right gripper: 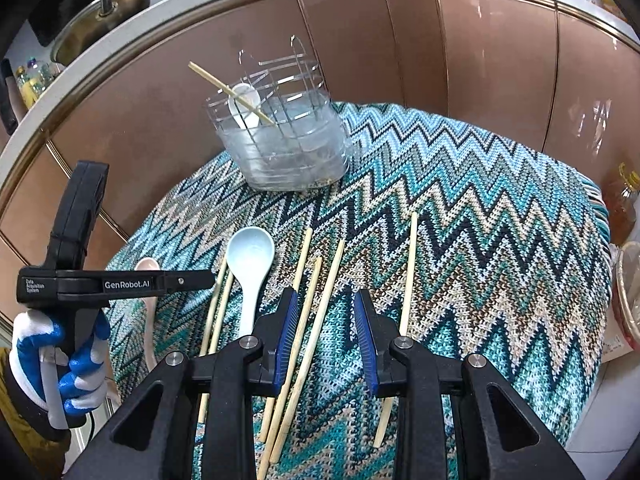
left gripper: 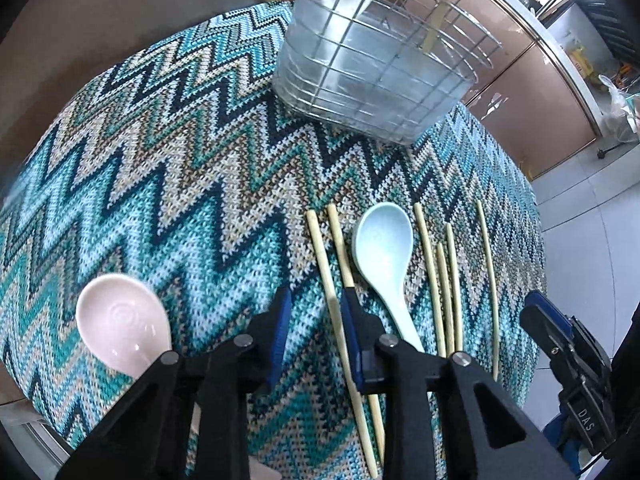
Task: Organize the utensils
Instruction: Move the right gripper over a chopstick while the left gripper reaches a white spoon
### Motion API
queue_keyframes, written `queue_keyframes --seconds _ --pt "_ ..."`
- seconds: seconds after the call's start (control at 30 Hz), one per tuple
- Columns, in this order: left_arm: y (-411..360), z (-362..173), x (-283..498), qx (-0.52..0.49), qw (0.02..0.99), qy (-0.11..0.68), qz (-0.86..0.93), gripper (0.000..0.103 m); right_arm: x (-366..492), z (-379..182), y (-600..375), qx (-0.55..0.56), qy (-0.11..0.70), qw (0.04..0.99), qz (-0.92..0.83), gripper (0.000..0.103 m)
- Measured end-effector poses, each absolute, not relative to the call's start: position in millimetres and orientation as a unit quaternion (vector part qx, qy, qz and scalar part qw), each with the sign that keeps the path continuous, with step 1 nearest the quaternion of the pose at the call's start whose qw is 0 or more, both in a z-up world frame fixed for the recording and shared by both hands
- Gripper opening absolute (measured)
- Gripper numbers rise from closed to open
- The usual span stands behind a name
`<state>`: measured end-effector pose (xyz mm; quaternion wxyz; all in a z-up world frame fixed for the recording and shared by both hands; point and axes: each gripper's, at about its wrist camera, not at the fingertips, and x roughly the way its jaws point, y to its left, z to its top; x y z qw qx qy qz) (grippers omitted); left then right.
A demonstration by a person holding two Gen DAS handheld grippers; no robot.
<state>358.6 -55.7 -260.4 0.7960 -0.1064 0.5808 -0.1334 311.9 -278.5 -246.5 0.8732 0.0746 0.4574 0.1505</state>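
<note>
Bench (right gripper: pixel 500 208): draped in a zigzag knit cloth of teal, white and brown.
Wire caddy (right gripper: pixel 284 140): stands at the far end of the cloth, with a clear liner; a white spoon (right gripper: pixel 245 102) and one chopstick (right gripper: pixel 230 90) lean inside it.
Loose chopsticks (right gripper: pixel 328 292): seven lie roughly parallel on the near half of the cloth.
Blue spoon (left gripper: pixel 384 248): bowl up, between two chopsticks on its left and the rest.
Pink spoon (left gripper: pixel 122 320): lies apart, at the left edge.
Left gripper (left gripper: pixel 316 312): partly open, nothing clamped; one chopstick seems to run just beside its right finger, though touching is hard to judge.
Right gripper (right gripper: pixel 326 312): partly open, empty, above the chopsticks.
Gloved hand (right gripper: pixel 60 364): holds the left gripper's handle.
</note>
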Motion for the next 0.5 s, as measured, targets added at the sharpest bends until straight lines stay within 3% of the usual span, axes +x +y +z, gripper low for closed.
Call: queue_keyframes --seconds 0.4,0.5 --pt "-79 -275 381 -0.085 0.783 0.604 -0.125 0.021 337 -254 -266 0.046 0.485 0.859 0.157 0.028" --pt "-86 -279 389 -0.080 0.779 0.609 -0.124 0.019 347 -257 -263 0.050 0.499 0.850 0.164 0.024"
